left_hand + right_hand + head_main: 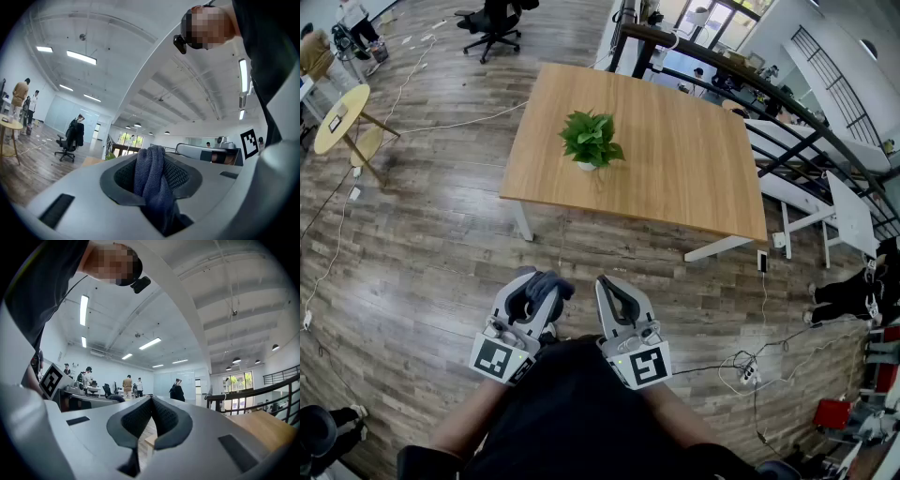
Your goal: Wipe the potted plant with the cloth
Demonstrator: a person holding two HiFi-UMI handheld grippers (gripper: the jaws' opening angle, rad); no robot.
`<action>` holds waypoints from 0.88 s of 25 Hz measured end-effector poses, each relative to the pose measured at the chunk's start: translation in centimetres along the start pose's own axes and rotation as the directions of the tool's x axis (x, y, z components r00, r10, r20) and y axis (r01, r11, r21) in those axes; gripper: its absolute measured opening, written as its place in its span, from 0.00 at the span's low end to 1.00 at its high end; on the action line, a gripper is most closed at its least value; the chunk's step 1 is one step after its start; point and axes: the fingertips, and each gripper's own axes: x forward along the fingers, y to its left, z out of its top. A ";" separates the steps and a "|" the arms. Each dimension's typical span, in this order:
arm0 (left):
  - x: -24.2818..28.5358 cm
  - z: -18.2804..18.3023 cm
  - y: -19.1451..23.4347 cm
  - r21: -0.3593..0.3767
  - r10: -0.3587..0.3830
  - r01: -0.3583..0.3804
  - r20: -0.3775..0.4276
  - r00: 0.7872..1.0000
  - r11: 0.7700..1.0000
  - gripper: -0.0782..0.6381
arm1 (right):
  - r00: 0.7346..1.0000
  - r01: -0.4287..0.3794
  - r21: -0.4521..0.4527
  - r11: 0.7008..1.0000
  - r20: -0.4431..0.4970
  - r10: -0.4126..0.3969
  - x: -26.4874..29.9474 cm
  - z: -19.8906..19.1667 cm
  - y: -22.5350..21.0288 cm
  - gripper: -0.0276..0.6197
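My left gripper (532, 281) clamps the dark cloth (549, 284), its lower end lost between the jaws. My right gripper (607, 283) is pinched together, empty. The potted plant (592, 141) sits at twelve o'clock on the table (694, 178), leaves mostly hiding its pot.

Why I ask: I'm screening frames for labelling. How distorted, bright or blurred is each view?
Head view: fisheye bows the table edges; plant sharp, evenly lit. Left gripper view: dark corners, ceiling lights blown out, cloth in the jaws crisp. Right gripper view: same dark corners; shut jaws sharp.
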 end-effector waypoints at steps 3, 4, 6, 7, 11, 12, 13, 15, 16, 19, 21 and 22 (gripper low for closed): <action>0.9 0.0 -0.5 -0.016 0.003 -0.003 -0.004 1.000 1.000 0.30 | 1.000 0.010 0.021 1.000 -0.019 -0.010 -0.6 -0.2 -0.9 0.07; 1.2 0.0 -0.7 -0.020 0.006 -0.006 -0.001 1.000 1.000 0.30 | 1.000 0.011 0.030 0.999 -0.018 -0.010 -0.8 -0.3 -1.1 0.07; 1.4 -0.1 -1.3 -0.020 0.010 -0.010 -0.001 1.000 1.000 0.30 | 1.000 -0.003 0.049 0.999 -0.012 0.003 -1.6 -0.2 -1.3 0.07; 1.4 -0.3 -1.8 -0.017 0.010 -0.010 -0.003 1.000 1.000 0.30 | 1.000 -0.018 0.051 0.999 -0.003 0.018 -2.1 0.0 -1.4 0.07; 2.1 0.0 -3.5 -0.004 -0.007 0.007 0.027 1.000 1.000 0.30 | 0.994 -0.108 0.052 0.993 0.026 0.106 -3.9 0.9 -1.5 0.07; 2.3 0.1 -3.9 -0.001 -0.009 0.009 0.040 0.999 1.000 0.30 | 0.993 -0.120 0.047 0.992 0.026 0.119 -4.3 0.9 -1.7 0.07; 2.4 0.2 -4.2 0.001 -0.006 0.006 0.047 0.999 1.000 0.30 | 0.992 -0.126 0.038 0.991 0.022 0.125 -4.7 0.8 -2.0 0.07; 2.3 -0.1 -4.7 -0.001 0.013 -0.013 0.043 0.999 1.000 0.30 | 0.992 -0.123 0.021 0.992 0.010 0.122 -5.6 0.4 -2.7 0.07; 2.3 -0.2 -4.8 0.001 0.025 -0.025 0.036 0.999 1.000 0.30 | 0.993 -0.114 0.019 0.993 0.005 0.114 -6.0 0.1 -3.3 0.07; 2.7 -0.8 -5.1 0.017 0.063 -0.063 0.014 0.998 0.998 0.30 | 0.997 -0.072 0.039 0.997 -0.009 0.072 -7.4 -0.6 -5.8 0.07; 3.3 -0.8 -5.4 0.023 0.095 -0.095 0.011 0.995 0.995 0.30 | 0.999 -0.051 0.052 0.997 -0.015 0.052 -8.5 -0.9 -7.4 0.07; 3.7 -0.6 -5.5 0.026 0.111 -0.111 0.015 0.994 0.993 0.30 | 0.999 -0.045 0.061 0.997 -0.016 0.047 -9.1 -1.1 -8.0 0.07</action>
